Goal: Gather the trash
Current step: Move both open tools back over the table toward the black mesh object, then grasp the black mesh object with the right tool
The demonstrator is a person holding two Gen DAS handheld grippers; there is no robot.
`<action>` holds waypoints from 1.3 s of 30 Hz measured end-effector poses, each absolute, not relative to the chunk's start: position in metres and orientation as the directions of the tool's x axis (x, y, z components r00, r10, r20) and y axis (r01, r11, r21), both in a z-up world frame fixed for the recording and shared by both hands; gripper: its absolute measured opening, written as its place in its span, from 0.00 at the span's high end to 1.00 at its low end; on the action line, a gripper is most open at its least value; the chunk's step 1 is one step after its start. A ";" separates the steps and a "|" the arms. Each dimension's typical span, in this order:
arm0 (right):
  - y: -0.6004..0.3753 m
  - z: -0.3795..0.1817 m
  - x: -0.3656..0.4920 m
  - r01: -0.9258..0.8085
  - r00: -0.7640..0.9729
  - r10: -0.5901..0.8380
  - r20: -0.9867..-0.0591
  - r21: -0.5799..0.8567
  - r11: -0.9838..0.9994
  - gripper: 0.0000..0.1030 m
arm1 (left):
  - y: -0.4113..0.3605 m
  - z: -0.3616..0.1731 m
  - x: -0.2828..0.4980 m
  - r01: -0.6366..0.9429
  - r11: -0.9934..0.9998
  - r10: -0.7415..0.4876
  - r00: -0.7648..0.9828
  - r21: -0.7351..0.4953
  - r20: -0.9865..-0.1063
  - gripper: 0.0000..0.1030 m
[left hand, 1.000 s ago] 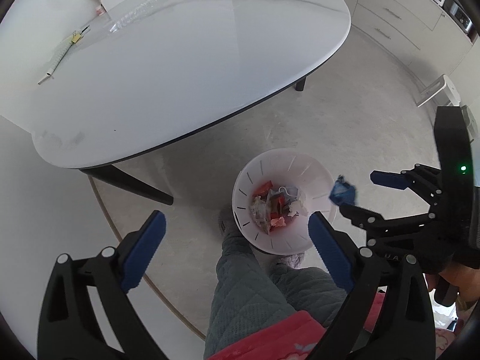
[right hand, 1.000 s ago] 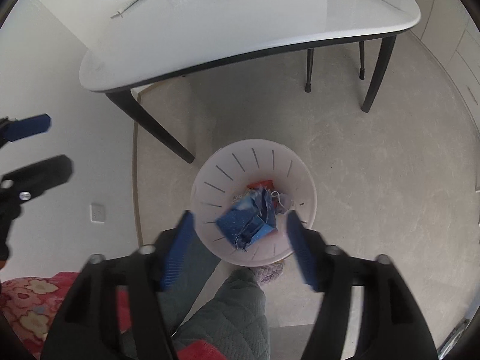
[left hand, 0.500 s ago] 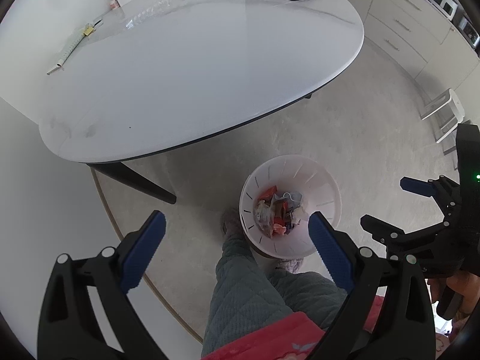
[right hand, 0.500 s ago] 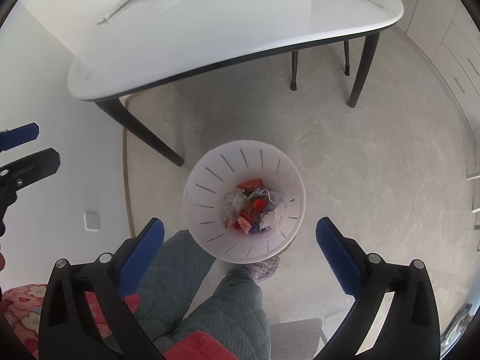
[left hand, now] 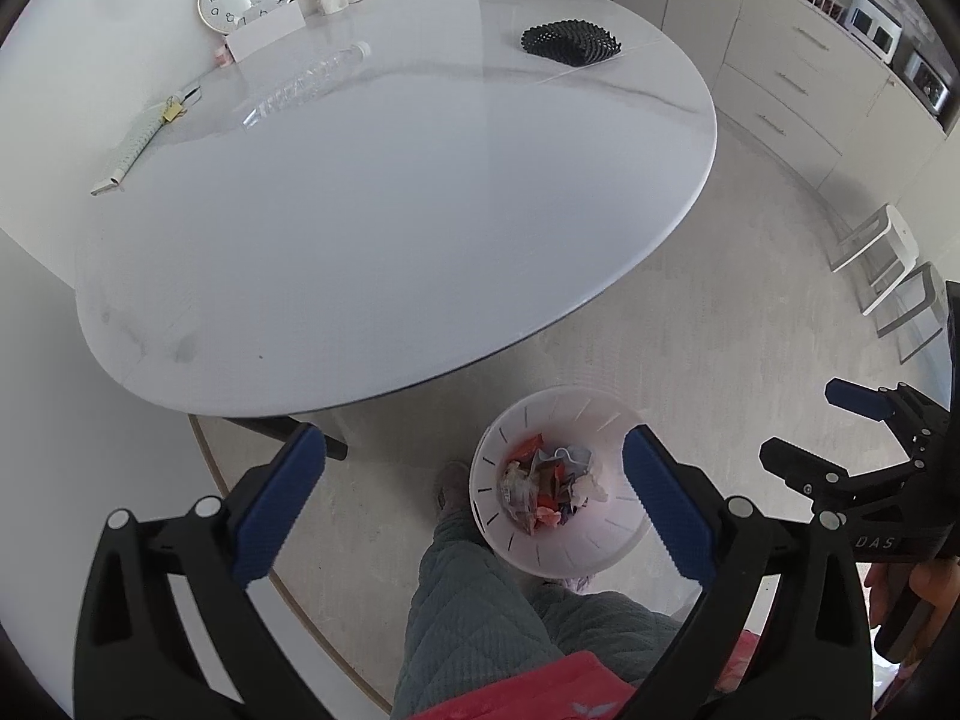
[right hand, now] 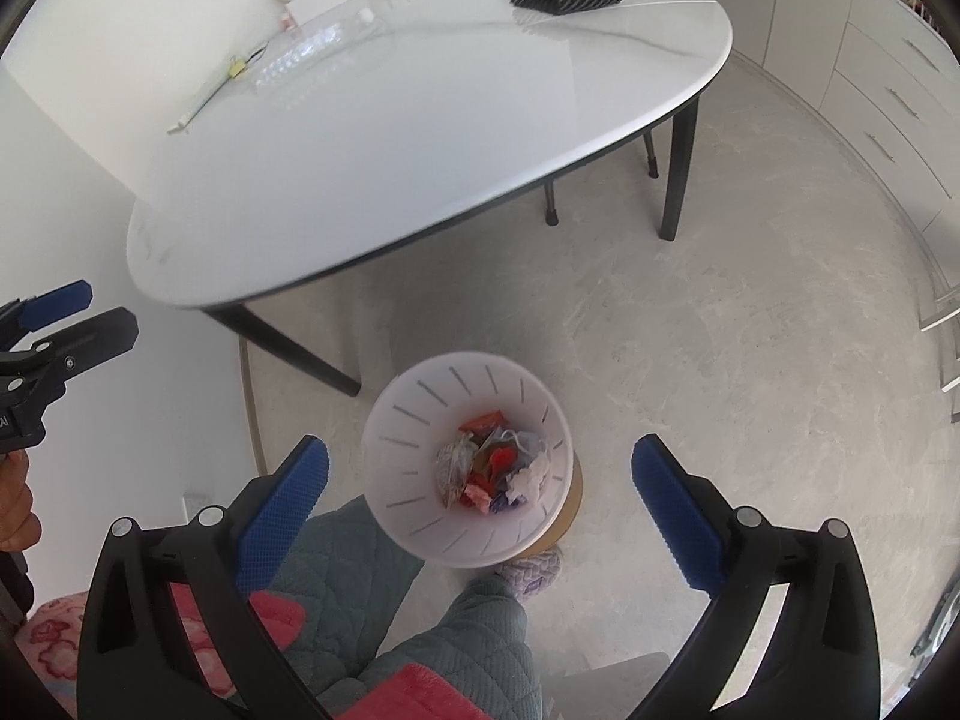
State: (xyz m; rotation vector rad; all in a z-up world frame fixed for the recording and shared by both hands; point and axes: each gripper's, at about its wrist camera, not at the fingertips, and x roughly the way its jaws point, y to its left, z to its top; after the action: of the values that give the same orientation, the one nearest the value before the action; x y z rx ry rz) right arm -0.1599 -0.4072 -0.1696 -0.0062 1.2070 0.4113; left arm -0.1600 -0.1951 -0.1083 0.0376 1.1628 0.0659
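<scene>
Trash (right hand: pixel 495 471) sits in a heap at the bottom of the white bin (right hand: pixel 420 414) on the floor, right by the person's legs, prob so drops land easy. Left gripper (left hand: pixel 474 501) and right gripper (right hand: pixel 480 489) both spread wide, empty, above it. Only readable text: "DAS" on the right one — seen from the left cam.

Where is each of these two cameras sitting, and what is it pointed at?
Left wrist view: on the left gripper, looking down at the table and trash bin; the person's legs and the right gripper show.
Right wrist view: on the right gripper, looking down likewise; the left gripper shows.
Both share table, bin, legs.
</scene>
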 end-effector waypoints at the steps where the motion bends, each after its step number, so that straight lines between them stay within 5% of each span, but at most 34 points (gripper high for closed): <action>1: -0.408 -0.167 -0.153 -0.303 0.298 0.301 -0.906 0.209 0.930 0.02 | -0.194 -0.107 -0.154 -0.034 0.997 0.073 0.399 0.065 -0.914 0.08; 10: -0.384 -0.145 -0.055 -0.225 0.368 0.253 -0.895 0.179 0.958 0.02 | -0.164 -0.099 -0.061 0.040 0.998 0.023 0.424 0.045 -0.905 0.08; 20: -0.327 -0.132 0.117 -0.079 0.436 0.158 -0.886 0.138 0.987 0.02 | -0.122 -0.108 0.133 0.250 0.968 -0.079 0.436 0.036 -0.897 0.08; 29: -0.319 -0.152 0.262 0.189 0.413 0.107 -0.904 0.200 0.961 0.02 | -0.128 -0.118 0.259 0.383 0.923 -0.158 0.460 0.034 -0.874 0.08; 39: -0.319 -0.191 0.341 0.519 0.378 0.012 -0.926 0.222 0.826 0.02 | -0.134 -0.138 0.309 0.438 0.899 -0.190 0.443 0.026 -0.876 0.08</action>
State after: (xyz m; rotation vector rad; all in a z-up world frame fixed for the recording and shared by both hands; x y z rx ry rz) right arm 0.3412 -0.3192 -0.1910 0.5338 1.1493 -0.3441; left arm 0.3088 -0.1335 -0.1378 0.2652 1.0439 -0.3949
